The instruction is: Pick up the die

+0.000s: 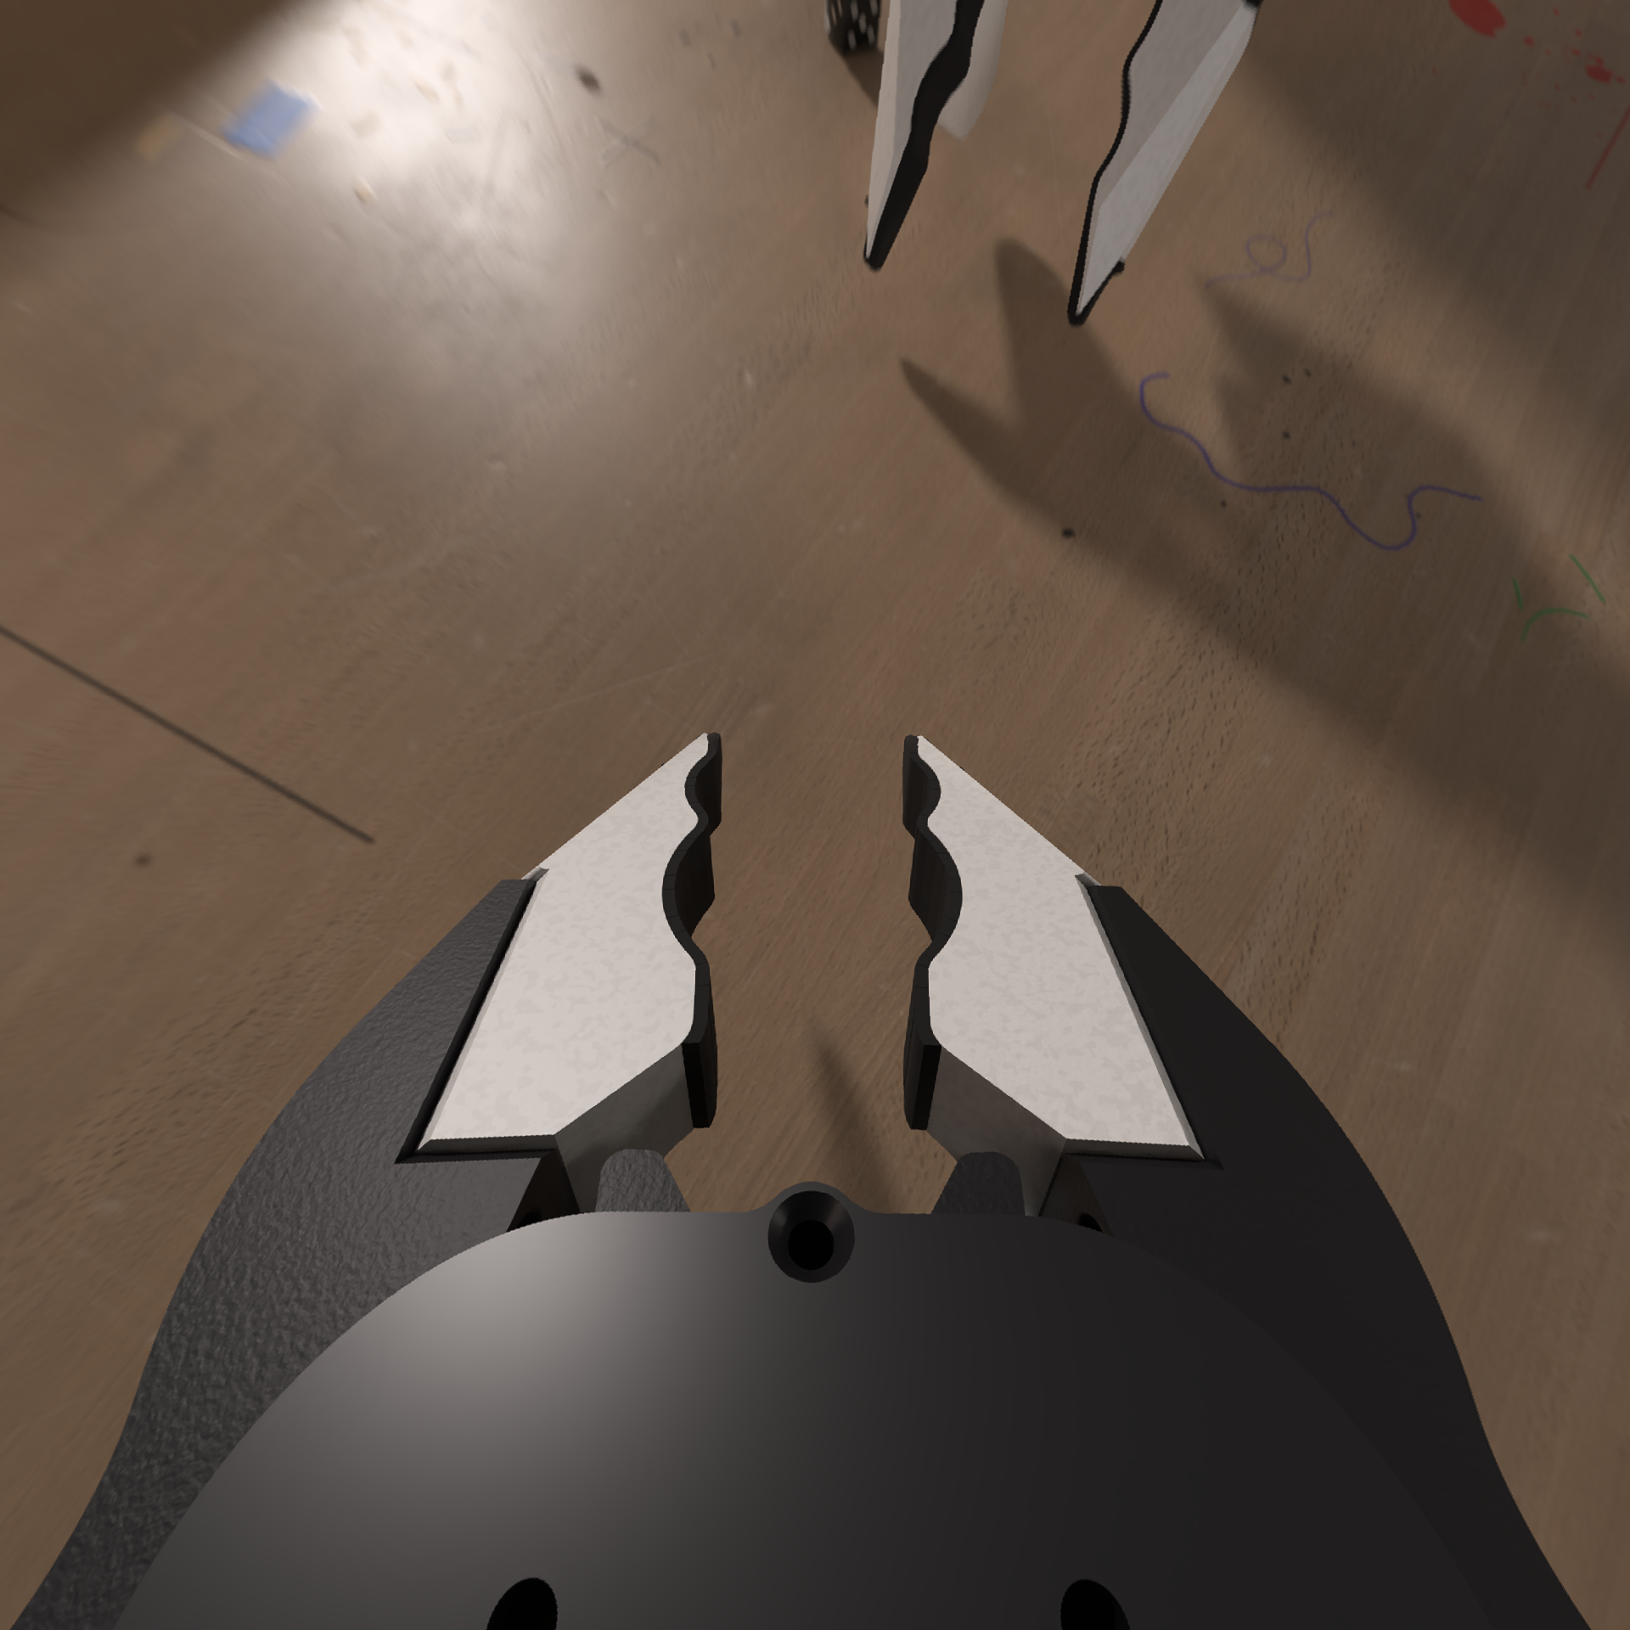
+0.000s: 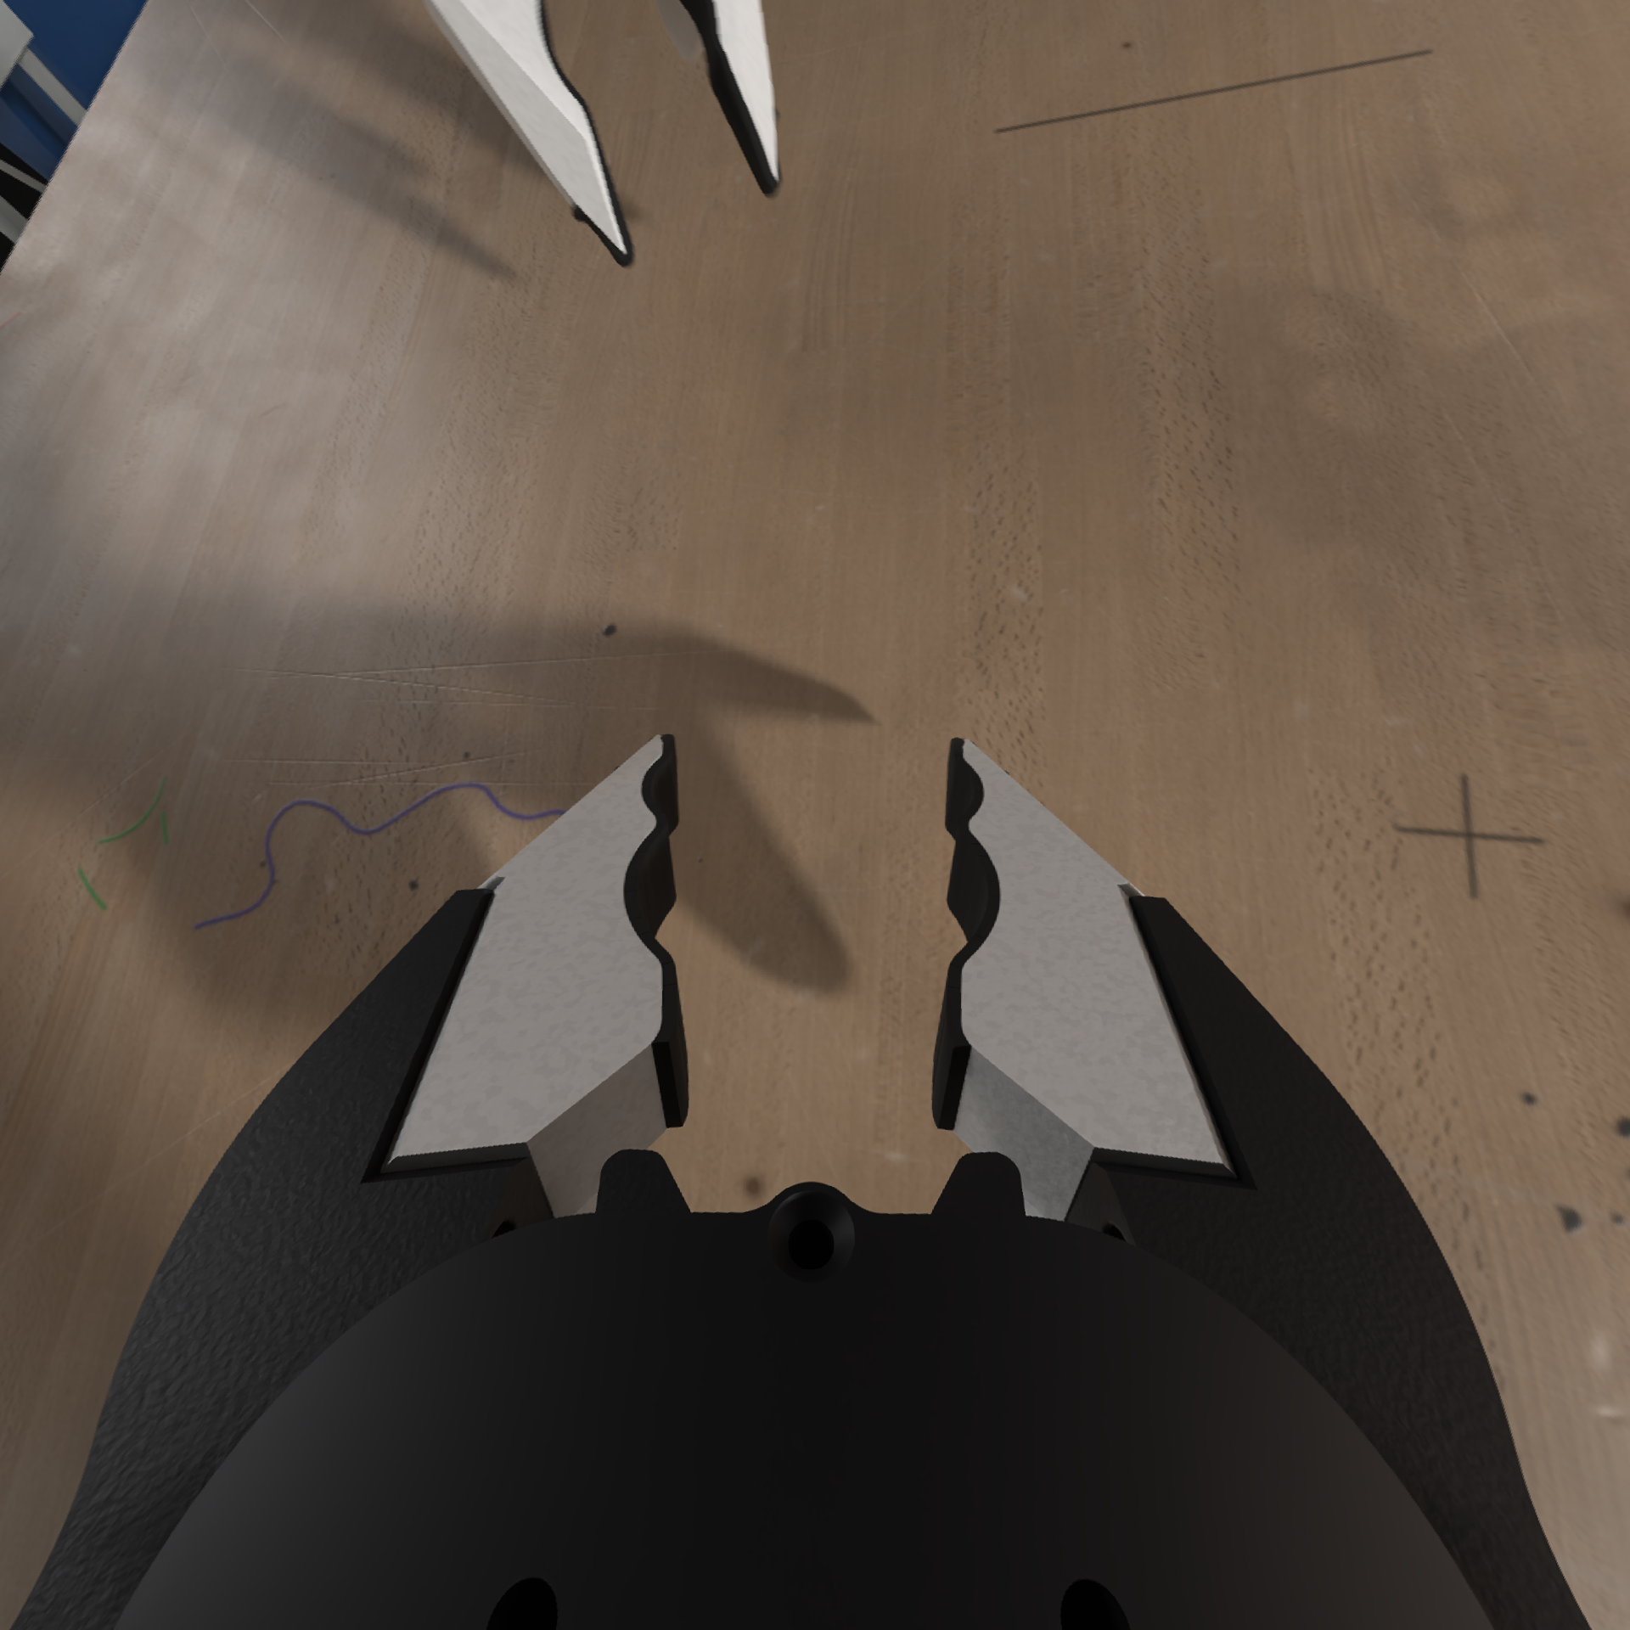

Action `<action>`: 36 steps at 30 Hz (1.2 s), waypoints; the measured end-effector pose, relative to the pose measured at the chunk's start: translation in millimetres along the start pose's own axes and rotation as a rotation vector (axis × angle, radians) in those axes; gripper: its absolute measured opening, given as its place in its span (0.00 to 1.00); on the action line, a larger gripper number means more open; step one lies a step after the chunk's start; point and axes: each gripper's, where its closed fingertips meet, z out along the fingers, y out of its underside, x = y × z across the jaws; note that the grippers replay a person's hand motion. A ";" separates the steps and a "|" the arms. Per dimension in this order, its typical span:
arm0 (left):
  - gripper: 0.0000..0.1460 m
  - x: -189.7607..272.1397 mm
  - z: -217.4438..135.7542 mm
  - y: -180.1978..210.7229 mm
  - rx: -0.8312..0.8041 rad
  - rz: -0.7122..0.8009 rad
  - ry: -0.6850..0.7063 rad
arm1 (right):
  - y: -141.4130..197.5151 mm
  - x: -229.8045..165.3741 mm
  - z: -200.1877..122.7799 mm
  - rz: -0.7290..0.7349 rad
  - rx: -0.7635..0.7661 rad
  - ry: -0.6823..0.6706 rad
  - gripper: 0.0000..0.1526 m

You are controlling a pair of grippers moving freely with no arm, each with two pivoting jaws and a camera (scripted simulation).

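While both tongs gape empty, die (image 1: 852, 25) (half hidden) behind right tongs (image 1: 975, 291)

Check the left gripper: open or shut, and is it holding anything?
Open and empty. In its own wrist view the left gripper has a clear gap between its fingers, with only bare wooden table showing through.

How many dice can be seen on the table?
1. A black die with white dots lies at the top edge of the left wrist view, partly hidden behind the right gripper. The right wrist view shows none; others may lie out of frame.
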 end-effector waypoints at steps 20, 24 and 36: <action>0.28 38.4 49.6 -19.3 -0.102 0.251 0.178 | 12.4 -64.6 -13.5 0.207 0.063 0.080 0.34; 0.28 38.4 60.1 -29.8 -0.114 0.254 0.187 | 24.0 -85.3 -8.4 0.275 -0.001 0.024 0.28; 0.26 -0.1 89.7 -57.0 -0.123 0.255 0.059 | 13.7 -92.4 10.8 0.230 -0.066 0.091 0.25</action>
